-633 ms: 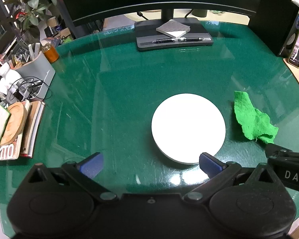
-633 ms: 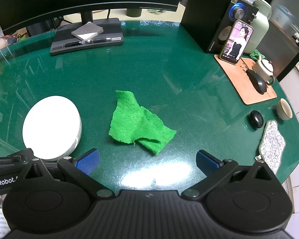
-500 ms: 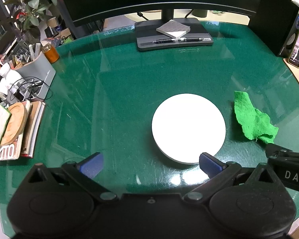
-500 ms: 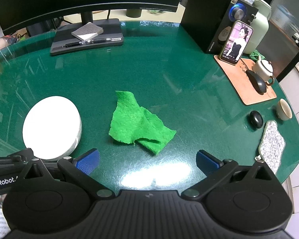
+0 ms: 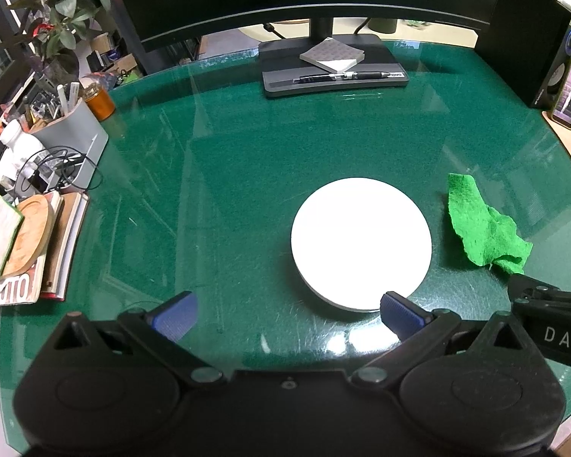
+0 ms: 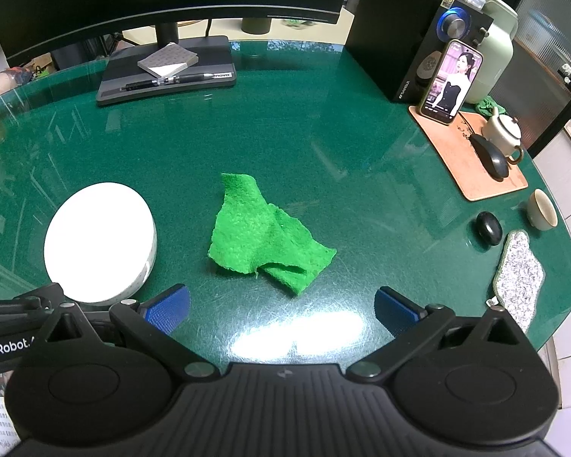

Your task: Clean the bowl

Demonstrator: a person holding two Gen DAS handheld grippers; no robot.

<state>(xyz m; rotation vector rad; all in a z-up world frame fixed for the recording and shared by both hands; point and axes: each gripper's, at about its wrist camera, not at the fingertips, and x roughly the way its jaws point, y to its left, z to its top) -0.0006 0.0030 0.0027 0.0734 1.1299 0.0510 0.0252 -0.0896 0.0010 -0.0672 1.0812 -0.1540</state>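
The bowl is being seen upside down on the green table, its white base facing up, just ahead of the left gripper. In the right view the bowl is being shown at the left, its side wall visible there and barely in the left view. The cloth is lying crumpled beside the bowl, apart from it, ahead of the right gripper. Both grippers are being held spread wide, nothing between the blue pads. Only the left view is taking in the plant and books; only the right view is showing the teapot, mouse and cup.
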